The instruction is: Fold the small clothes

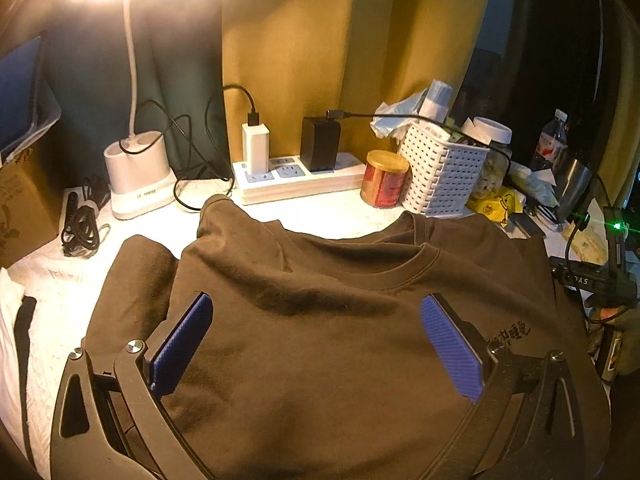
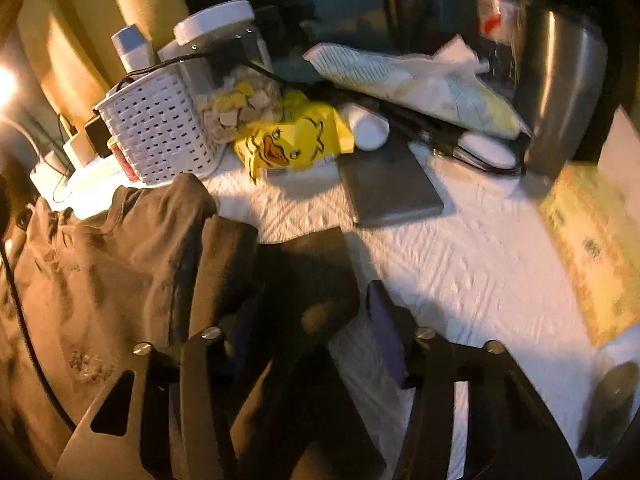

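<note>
Across the white textured surface [image 2: 460, 248] lies a brown crew-neck cotton T-shirt [image 1: 320, 344], collar toward a white perforated plastic basket [image 1: 440, 168]. Left tongs [image 1: 316, 344] hover spread wide above its chest; right tongs [image 2: 316, 320] stand apart around its sleeve.

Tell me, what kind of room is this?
Probably a bedroom or dorm desk: a desk lamp, a power strip with chargers, a snack jar, and a brown shirt being folded.
</note>
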A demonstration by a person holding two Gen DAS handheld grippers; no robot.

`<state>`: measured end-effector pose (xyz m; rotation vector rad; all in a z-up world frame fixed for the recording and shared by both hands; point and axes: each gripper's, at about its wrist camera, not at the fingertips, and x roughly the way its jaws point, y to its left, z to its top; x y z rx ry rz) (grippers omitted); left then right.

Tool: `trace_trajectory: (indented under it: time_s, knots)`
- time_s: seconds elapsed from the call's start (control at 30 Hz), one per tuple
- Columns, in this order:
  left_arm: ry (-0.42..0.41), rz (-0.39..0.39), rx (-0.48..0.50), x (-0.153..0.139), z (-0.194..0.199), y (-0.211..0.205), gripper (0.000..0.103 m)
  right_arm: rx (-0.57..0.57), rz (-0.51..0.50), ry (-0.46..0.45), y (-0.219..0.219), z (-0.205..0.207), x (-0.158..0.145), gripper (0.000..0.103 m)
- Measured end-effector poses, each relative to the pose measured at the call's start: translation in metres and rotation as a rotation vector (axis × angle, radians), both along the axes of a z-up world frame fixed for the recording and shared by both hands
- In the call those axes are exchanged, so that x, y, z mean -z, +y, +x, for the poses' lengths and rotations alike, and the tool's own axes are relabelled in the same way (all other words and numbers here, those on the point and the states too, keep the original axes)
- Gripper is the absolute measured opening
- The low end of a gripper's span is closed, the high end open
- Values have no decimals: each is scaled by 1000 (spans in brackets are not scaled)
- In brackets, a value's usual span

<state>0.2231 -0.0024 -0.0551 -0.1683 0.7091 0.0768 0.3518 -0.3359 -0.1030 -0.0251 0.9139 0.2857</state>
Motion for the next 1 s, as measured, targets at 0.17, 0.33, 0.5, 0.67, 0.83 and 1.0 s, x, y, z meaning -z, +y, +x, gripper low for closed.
trace_trajectory:
  time_s: [0.17,0.33,0.5,0.67,0.83,1.0]
  knots:
    - [5,-1,15,1,2,-2,102,-21,18,-10,-2,-2,-1,8]
    - [-14,-1,20,-5,-5,-2,102,91,-13,-68,-32,-9,-15,7]
    - [-27,2,1,-11,-14,0,102,157,54,-75,-58,-22,-29,7]
    - [-54,-11,-2,-19,-28,6,102,186,44,-123,-53,-41,-50,7]
    - [-77,-32,-4,-25,-44,16,102,200,50,-153,-43,-50,-65,7]
    - [-102,-42,2,-28,-60,27,102,147,49,-205,-12,-57,-84,7]
